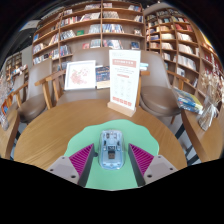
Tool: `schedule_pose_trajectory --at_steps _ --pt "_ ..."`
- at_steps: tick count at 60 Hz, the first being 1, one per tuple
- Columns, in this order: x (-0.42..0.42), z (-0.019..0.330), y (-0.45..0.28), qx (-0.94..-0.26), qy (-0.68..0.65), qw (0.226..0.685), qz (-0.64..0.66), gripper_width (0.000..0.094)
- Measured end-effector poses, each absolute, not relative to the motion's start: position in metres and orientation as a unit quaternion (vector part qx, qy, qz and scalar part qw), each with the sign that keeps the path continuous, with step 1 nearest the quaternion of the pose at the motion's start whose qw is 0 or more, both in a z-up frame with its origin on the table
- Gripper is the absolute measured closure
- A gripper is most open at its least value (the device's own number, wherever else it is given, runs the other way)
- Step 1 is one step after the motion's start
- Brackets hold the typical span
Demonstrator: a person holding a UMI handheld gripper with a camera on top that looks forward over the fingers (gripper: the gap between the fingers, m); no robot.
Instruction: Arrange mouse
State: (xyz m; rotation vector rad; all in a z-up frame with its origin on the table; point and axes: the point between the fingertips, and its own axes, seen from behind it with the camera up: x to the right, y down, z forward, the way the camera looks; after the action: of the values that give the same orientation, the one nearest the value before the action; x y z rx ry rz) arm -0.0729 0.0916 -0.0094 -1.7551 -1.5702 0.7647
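A white and pale blue mouse (111,147) lies on a green mouse mat (110,127) on a round wooden table (50,125). My gripper (112,162) is open, low over the mat. The mouse stands between my two fingers, with a small gap on each side. The left pad (84,158) and the right pad (141,158) flank the mouse's rear half. The mouse's front points away from me, toward the table's far side.
An upright red and white sign (124,84) stands on the table just beyond the mat. A second display board (80,74) stands behind it to the left. Wooden chairs (48,88) and bookshelves (100,28) surround the table.
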Motion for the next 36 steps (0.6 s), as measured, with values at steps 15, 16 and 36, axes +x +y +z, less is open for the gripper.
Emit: schedule_pose_trajectory --at_steps 15,16,36 --pt "0.016 0.082 0.085 -0.671 -0.568 0.36 0.311 0.008" --pt "0.027 0.089 0.083 -0.671 -0.566 0.362 0.315 0.008" --pt "0.242 0.132 0.051 -0.653 -0.575 0.377 0.316 0.0084"
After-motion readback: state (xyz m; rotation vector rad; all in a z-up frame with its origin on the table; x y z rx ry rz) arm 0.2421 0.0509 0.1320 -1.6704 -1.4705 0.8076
